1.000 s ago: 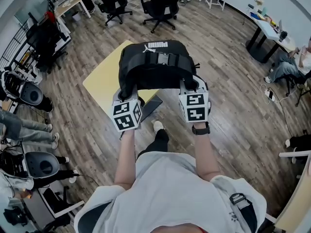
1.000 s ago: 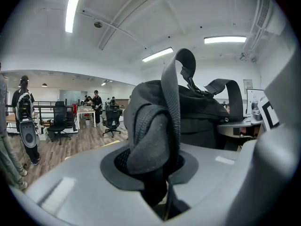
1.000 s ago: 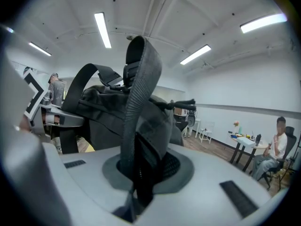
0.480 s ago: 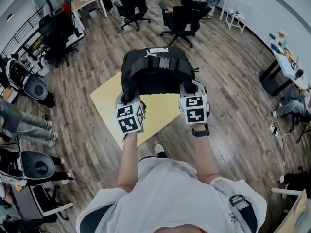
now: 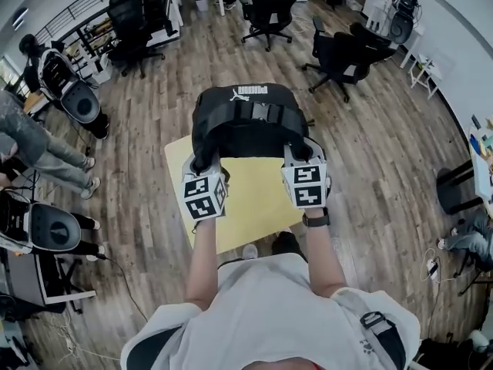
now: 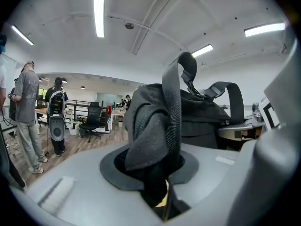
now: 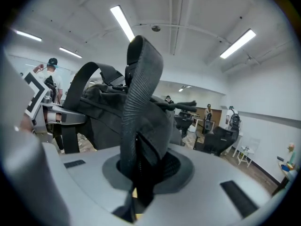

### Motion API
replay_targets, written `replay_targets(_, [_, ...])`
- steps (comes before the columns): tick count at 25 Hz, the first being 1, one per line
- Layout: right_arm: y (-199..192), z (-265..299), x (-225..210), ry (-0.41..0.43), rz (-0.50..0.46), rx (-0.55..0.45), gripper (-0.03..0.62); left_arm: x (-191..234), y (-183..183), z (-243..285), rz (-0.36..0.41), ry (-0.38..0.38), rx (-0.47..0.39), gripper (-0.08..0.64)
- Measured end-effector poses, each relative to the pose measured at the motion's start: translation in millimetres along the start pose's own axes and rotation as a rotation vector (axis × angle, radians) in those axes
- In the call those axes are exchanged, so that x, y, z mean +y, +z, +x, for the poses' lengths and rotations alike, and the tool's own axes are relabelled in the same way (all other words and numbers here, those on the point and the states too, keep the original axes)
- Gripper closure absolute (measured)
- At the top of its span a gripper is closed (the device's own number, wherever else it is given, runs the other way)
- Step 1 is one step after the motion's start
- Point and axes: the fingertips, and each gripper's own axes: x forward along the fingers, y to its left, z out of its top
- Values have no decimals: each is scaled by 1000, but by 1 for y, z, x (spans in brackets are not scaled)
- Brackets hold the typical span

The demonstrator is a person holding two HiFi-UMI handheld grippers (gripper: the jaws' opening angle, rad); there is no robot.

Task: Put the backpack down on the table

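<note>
The black backpack (image 5: 245,118) is being held in the air over the far edge of the yellow table (image 5: 248,200), not yet resting on it. The left tool (image 5: 202,163) is being clenched on one shoulder strap (image 6: 173,108) and the right tool (image 5: 299,153) on the second shoulder strap (image 7: 137,112), likely so that the load is being shared and kept level. Compared with a second ago, the table is now being seen squarely beneath the tools rather than off to the left.

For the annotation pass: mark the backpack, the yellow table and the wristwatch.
backpack (image 5: 246,133), head view, on its black face just below the strap band.
yellow table (image 5: 254,199), head view, on the bare top on the person's side of the bag.
wristwatch (image 5: 316,220), head view, on the band around the right wrist.
</note>
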Motion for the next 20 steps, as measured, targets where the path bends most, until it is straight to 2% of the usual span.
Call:
replay_targets(10, [8,110,0,241,-56,36,552,41,-13,53,-17,225,47,468])
replay_targets(15, [1,151,15,322,-93,70,551,65,-35,69,-69,285,77,466])
replay_targets(20, [-23,185,41,381,-121,140,546,94,-72,83,-142,311,163,466])
